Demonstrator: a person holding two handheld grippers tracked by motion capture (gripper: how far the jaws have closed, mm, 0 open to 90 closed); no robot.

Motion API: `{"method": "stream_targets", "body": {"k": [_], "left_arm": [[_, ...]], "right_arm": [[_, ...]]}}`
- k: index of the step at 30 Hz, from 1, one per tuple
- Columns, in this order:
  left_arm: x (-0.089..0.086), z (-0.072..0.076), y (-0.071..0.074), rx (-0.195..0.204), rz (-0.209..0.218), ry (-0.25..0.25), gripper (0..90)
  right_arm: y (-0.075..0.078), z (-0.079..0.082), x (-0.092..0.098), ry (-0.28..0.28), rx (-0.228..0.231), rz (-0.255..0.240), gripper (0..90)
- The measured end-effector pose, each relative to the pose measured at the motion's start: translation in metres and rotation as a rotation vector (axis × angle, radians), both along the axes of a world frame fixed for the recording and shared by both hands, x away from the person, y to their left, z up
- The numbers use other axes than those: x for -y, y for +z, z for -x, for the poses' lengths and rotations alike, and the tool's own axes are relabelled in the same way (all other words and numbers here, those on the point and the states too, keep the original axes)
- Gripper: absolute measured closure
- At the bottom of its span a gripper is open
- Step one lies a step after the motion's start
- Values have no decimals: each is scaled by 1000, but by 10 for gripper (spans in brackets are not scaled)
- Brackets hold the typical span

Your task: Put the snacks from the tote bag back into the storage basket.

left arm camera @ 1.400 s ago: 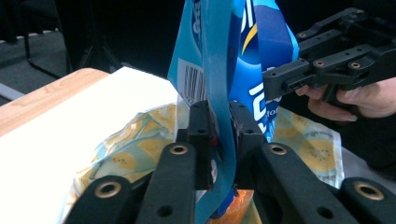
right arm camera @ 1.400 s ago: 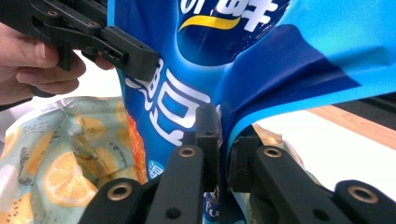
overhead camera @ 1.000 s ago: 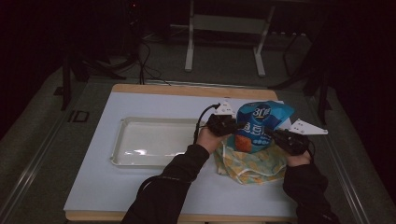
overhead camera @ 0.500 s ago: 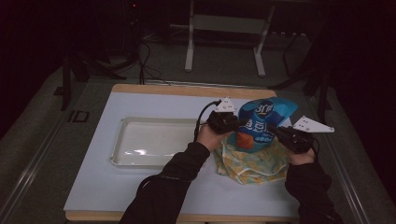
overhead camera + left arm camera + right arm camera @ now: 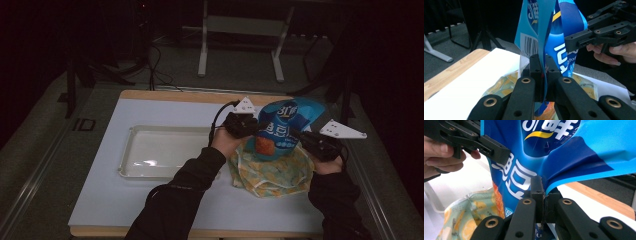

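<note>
The shiny blue plastic snack bag (image 5: 282, 131) stands crumpled above a yellow patterned bag (image 5: 272, 172). Left gripper (image 5: 541, 66) and right gripper (image 5: 541, 192) jaws pinch it tight. Beside it, the pale tabletop (image 5: 100, 200) sits in a dark room.

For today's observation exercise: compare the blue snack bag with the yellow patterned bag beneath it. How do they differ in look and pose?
The blue snack bag is glossy blue with white lettering; the yellow patterned bag is pale with yellow fruit prints. The blue bag is held upright off the table, pinched by the left gripper and right gripper; the yellow bag lies flat, ungripped. Both sit right of the tray.
</note>
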State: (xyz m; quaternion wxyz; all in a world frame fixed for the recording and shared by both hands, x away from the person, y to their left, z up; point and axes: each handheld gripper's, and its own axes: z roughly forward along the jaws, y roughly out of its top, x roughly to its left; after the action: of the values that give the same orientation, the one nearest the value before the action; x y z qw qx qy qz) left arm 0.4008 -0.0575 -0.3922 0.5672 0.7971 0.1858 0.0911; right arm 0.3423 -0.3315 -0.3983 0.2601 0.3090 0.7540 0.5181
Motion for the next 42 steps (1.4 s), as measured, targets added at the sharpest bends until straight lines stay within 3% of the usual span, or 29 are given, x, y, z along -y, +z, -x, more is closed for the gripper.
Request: {"method": "stream_targets", "body": {"k": [12,27,30,42], "left_arm": [[-4,1,21,7,15,-9,892],[-16,6,61,54,17,17,892],[-18,6,65,59,17,22,892],[-46,14,79,62,27,64,893]], "right_arm": [[21,2,-1,4,29,-1,888],[60,3,-14,13,87,-3,890],[62,3,-15,13,88,-5,890],[78,0,-41,46,104,-2,890]]}}
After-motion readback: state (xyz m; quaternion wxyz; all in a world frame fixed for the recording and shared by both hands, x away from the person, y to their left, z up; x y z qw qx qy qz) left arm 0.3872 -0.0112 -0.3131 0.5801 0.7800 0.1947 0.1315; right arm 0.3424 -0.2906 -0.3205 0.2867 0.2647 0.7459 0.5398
